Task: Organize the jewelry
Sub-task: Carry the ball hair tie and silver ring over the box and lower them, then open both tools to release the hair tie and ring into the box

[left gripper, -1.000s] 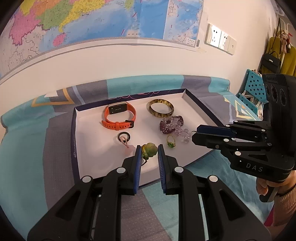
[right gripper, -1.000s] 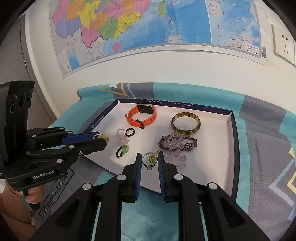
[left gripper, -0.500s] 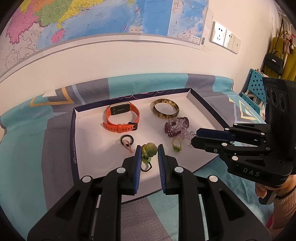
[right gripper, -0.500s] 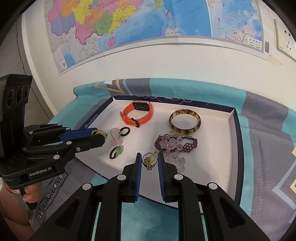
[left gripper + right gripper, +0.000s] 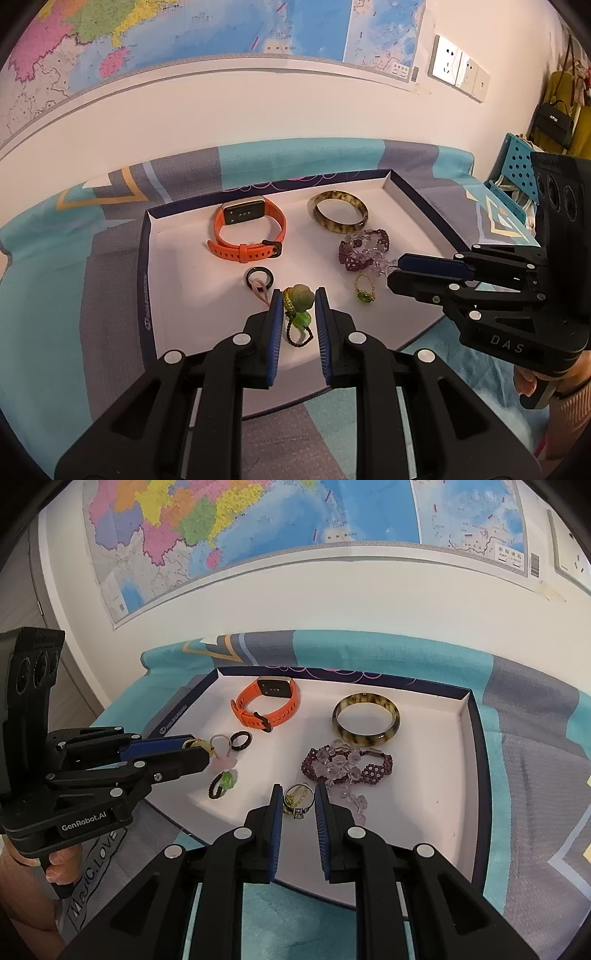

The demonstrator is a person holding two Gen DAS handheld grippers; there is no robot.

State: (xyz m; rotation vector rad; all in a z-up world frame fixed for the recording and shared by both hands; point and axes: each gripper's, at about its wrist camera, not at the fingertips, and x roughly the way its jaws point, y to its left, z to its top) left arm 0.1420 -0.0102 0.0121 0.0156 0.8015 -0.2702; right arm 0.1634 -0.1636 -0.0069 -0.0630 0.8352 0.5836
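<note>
A white tray [image 5: 177, 295] with a dark rim holds jewelry: an orange watch [image 5: 247, 229], a tortoiseshell bangle [image 5: 340, 216], a purple bead bracelet [image 5: 364, 248], a black ring [image 5: 259, 277], a gold ring with a green stone [image 5: 365, 288] and a dark bead ring with a green stone [image 5: 300, 325]. My left gripper [image 5: 298, 297] is shut on a ring with an olive-green stone [image 5: 300, 297], held just above the tray. My right gripper [image 5: 297, 799] is shut on a silver ring with a yellow-green stone [image 5: 297, 802], above the tray's near edge.
The tray lies on a teal and grey patterned cloth [image 5: 535, 709] against a white wall with a map [image 5: 258, 524]. A pink-stone ring [image 5: 225, 755] lies by the black ring [image 5: 241, 740]. A blue perforated basket [image 5: 517, 173] stands at the right.
Both grippers have risen and drawn back a little with their rings. The dark bead ring with the green stone now shows below my left fingers.
</note>
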